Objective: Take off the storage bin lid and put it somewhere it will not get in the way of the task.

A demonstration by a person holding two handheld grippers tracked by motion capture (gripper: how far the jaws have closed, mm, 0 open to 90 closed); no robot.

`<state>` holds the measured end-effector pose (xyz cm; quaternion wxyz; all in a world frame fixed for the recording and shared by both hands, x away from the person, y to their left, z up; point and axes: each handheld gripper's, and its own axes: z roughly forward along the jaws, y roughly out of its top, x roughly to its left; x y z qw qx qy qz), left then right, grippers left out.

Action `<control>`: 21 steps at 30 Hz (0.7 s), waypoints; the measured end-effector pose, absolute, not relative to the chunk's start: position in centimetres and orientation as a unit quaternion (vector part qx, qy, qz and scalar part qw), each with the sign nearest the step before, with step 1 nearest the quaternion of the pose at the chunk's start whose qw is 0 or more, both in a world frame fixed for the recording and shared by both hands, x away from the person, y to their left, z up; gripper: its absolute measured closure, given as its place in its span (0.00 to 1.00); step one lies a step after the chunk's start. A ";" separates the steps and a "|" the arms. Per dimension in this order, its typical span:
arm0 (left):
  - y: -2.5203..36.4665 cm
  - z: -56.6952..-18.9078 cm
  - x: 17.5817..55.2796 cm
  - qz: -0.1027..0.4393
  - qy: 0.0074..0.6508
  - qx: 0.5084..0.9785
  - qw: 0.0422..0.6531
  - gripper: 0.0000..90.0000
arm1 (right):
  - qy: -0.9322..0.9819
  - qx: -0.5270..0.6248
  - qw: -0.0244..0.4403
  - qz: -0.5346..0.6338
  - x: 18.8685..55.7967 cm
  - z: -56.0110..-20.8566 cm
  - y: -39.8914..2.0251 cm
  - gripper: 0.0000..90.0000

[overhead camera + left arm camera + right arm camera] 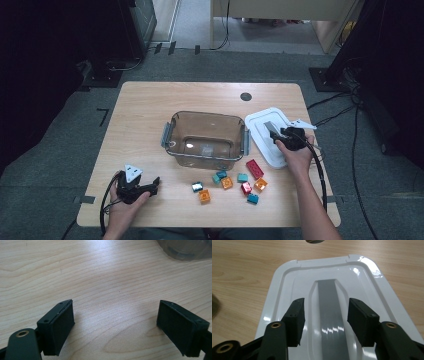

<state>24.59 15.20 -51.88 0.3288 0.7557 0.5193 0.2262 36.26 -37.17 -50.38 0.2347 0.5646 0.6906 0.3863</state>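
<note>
A white lid (261,124) with a grey handle strip (329,297) lies flat on the table, right of a clear plastic container (172,131). My right gripper (274,131) is low over the lid. In the right gripper view its jaws (325,308) stand apart on either side of the handle without pressing on it. The lid (287,282) spreads out beneath them. At the table's front left, my left gripper (156,184) rests in a hand. Its jaws (116,307) are wide apart over bare wood with nothing between them.
Several small coloured bricks (227,182) lie scattered in front of the container, with a longer red brick (254,168) among them. The container's corner (185,250) shows at the top right of the left gripper view. A round hole (245,96) sits near the table's far edge.
</note>
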 end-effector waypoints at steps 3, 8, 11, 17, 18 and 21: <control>15.2 -51.9 24.6 0.226 0.520 0.756 0.328 0.16 | 0.695 0.558 0.230 0.391 34.8 -50.3 -37.4 0.52; 15.1 -51.9 24.7 0.227 0.521 0.754 0.329 0.16 | 0.709 0.543 0.229 0.387 32.2 -50.2 -37.9 0.44; 15.1 -51.9 24.7 0.227 0.521 0.754 0.329 0.16 | 0.718 0.532 0.223 0.390 30.5 -50.1 -37.9 0.48; 15.1 -51.9 24.7 0.227 0.521 0.754 0.329 0.16 | 0.725 0.532 0.203 0.388 27.8 -50.2 -37.3 0.35; 15.1 -51.9 24.7 0.227 0.520 0.755 0.329 0.16 | 0.728 0.527 0.202 0.389 27.3 -50.3 -37.0 0.32; 15.2 -51.9 24.6 0.227 0.520 0.756 0.328 0.16 | 0.737 0.525 0.198 0.377 25.5 -50.4 -36.1 0.27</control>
